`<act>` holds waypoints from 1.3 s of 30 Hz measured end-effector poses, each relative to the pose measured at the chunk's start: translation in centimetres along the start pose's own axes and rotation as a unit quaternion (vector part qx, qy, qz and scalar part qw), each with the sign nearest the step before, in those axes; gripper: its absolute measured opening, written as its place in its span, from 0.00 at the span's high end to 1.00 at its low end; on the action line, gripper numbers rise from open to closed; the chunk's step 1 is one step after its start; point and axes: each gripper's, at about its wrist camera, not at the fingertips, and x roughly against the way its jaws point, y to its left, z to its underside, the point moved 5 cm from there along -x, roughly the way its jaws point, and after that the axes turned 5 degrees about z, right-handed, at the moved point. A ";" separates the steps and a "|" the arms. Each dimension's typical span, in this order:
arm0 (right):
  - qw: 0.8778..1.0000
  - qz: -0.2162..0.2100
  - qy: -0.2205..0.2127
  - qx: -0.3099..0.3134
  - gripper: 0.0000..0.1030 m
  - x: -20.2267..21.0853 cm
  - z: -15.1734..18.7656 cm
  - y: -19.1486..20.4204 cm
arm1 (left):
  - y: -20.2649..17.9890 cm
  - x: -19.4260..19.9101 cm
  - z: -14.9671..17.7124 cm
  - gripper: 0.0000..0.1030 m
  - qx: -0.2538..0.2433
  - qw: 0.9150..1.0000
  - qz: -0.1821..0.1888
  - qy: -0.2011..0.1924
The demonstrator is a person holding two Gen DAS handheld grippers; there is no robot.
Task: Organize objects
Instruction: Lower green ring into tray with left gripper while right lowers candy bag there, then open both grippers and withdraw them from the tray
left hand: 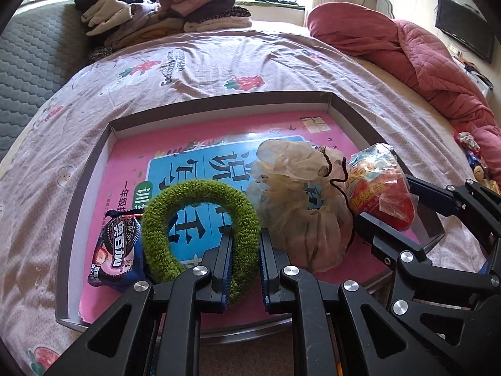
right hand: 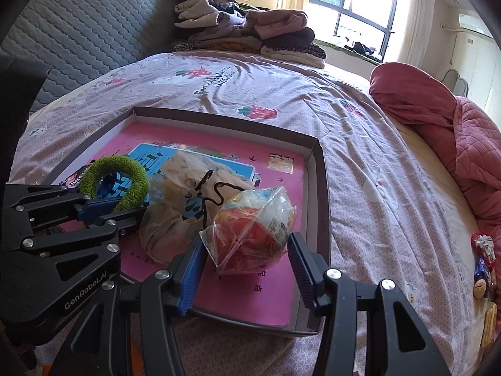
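here the green ring (left hand: 200, 228) sits pinched in the left tool (left hand: 245, 250).

Your left hand-held gripper (left hand: 245, 244) is made of black bars with holes cut in them, joined by round silver screws. Its two fingers have blue ribbed pads (left hand: 227, 260) on the inside. Your right hand-held gripper (right hand: 247, 263) looks the same: black bars, silver screws, blue ribbed pads (right hand: 188, 279). White letters on the left one's black arm say "GenRobot.AI".
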 end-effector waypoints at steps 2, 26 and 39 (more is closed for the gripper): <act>1.000 0.001 0.000 0.001 0.48 0.0 0.0 0.0 | 0.1 0.0 0.0 0.86 0.001 1.000 -0.001 0.001; 0.999 0.015 0.027 -0.010 0.48 -0.1 0.4 -1.0 | 0.3 0.2 0.3 0.47 0.015 0.999 0.018 0.024; 0.999 0.011 0.005 -0.033 0.47 1.6 -0.5 -2.3 | 0.1 2.0 0.1 0.36 0.023 0.999 0.023 0.015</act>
